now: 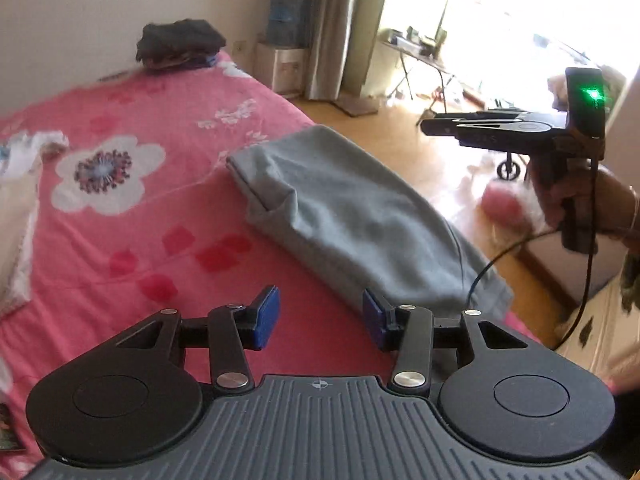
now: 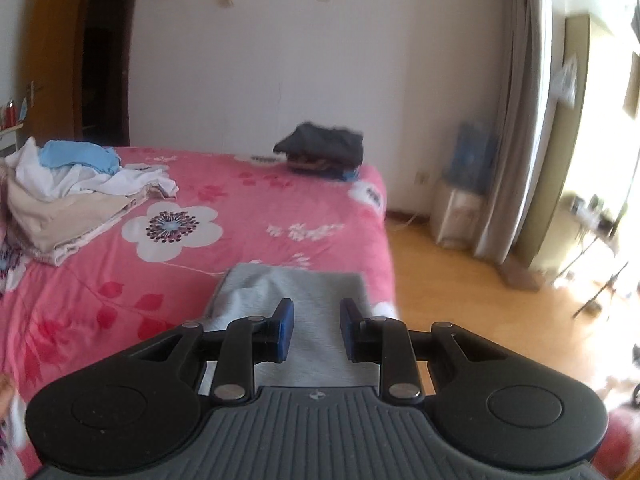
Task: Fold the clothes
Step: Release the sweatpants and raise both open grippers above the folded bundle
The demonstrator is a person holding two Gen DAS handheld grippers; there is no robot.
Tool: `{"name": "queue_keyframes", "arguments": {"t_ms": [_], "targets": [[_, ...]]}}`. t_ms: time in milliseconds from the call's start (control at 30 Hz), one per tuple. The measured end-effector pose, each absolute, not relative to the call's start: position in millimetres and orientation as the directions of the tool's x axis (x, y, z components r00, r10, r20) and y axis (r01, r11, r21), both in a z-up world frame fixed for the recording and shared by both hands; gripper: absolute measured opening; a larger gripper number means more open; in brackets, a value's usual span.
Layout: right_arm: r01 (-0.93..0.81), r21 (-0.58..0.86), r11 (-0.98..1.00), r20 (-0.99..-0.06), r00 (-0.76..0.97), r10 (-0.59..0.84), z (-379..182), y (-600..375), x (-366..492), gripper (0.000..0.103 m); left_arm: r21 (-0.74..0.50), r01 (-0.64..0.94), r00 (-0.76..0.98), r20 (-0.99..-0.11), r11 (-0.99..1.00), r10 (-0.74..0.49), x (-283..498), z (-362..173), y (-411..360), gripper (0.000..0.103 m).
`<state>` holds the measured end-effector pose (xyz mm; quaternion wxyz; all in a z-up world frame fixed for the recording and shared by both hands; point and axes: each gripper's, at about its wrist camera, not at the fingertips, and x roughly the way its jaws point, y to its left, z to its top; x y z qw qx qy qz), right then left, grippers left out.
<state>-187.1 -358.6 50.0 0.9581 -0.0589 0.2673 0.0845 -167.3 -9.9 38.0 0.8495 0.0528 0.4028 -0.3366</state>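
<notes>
A folded grey garment (image 1: 352, 216) lies on the pink flowered bed (image 1: 120, 208), along its right edge. My left gripper (image 1: 320, 320) hovers above the sheet just near of the garment, its blue pads apart with nothing between them. My right gripper (image 2: 316, 330) hangs over the near end of the grey garment (image 2: 304, 288), its jaws parted by a narrower gap that holds nothing. In the left wrist view a hand holds the right gripper (image 1: 426, 127) side-on, out over the floor to the right of the bed.
A stack of dark folded clothes (image 2: 324, 148) sits at the bed's far corner. A loose pile of white, beige and blue clothes (image 2: 72, 192) lies at the left. Beyond the bed are wooden floor (image 2: 460, 300), a water dispenser (image 2: 460, 200) and curtains (image 2: 516, 120).
</notes>
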Motion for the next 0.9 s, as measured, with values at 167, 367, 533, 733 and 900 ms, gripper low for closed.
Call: {"name": "queue_keyframes", "arguments": {"t_ms": [167, 367, 533, 733, 900], "targets": [[-0.156, -0.012, 0.988, -0.575, 0.809, 0.121, 52.9, -364.6, -135.5, 0.027, -0.205, 0.626, 0.334, -0.801, 0.753, -0.496, -115.0, 8.0, -54.6, 0.046], [-0.115, -0.026, 0.993, -0.699, 0.712, 0.064, 39.6, -376.9, -59.7, 0.027, -0.074, 0.698, 0.436, -0.745, 0.713, -0.504, -44.7, -14.1, -79.0, 0.046], [-0.115, -0.008, 0.993, -0.704, 0.706, 0.077, -2.5, -370.3, -4.9, 0.027, -0.164, 0.561, 0.575, -0.628, 0.812, -0.524, 17.5, -29.6, -72.0, 0.046], [-0.113, 0.056, 0.992, -0.649, 0.751, 0.122, -47.1, -366.5, 44.3, 0.024, -0.084, 0.605, 0.596, -0.612, 0.792, -0.52, 71.2, -54.6, -103.0, 0.045], [-0.063, 0.121, 0.991, -0.646, 0.753, 0.127, -78.8, -384.4, 76.5, 0.021, -0.048, 0.652, 0.536, -0.677, 0.756, -0.505, 103.3, -98.6, -132.2, 0.045]]}}
